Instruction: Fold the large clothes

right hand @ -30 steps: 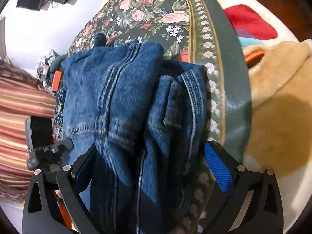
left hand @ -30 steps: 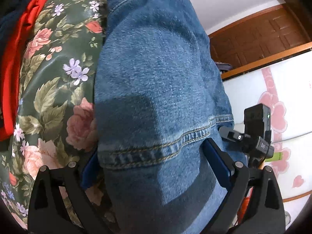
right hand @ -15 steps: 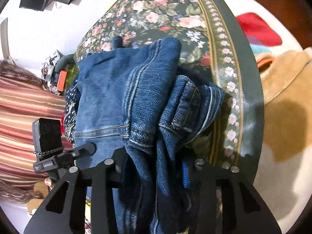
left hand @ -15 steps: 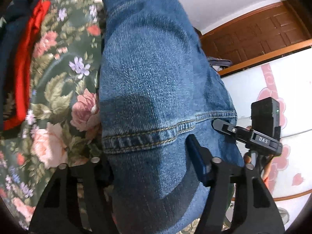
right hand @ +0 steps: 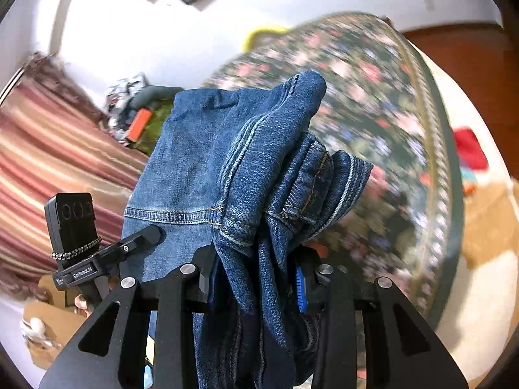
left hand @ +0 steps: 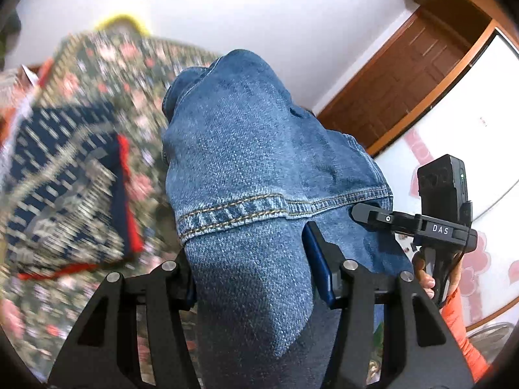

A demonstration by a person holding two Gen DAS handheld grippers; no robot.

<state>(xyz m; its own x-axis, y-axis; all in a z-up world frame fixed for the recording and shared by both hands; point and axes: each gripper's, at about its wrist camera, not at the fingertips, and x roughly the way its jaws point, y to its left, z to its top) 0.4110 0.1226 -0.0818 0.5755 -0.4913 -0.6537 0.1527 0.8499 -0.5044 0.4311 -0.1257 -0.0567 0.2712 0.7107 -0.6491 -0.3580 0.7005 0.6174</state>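
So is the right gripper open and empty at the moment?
No, the right gripper is shut on a bunched fold of the jeans, with denim pinched between its fingers.

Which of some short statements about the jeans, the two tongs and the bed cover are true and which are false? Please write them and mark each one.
1. The left tongs are shut on the jeans. True.
2. The right tongs are open and hold nothing. False: they are shut on a bunched part of the same jeans.
3. The jeans are black. False: they are blue denim with tan stitching.
4. The bed cover behind the jeans has a floral pattern. True.
5. The cover in the left wrist view is sharp and clear. False: the bed cover is blurred there.
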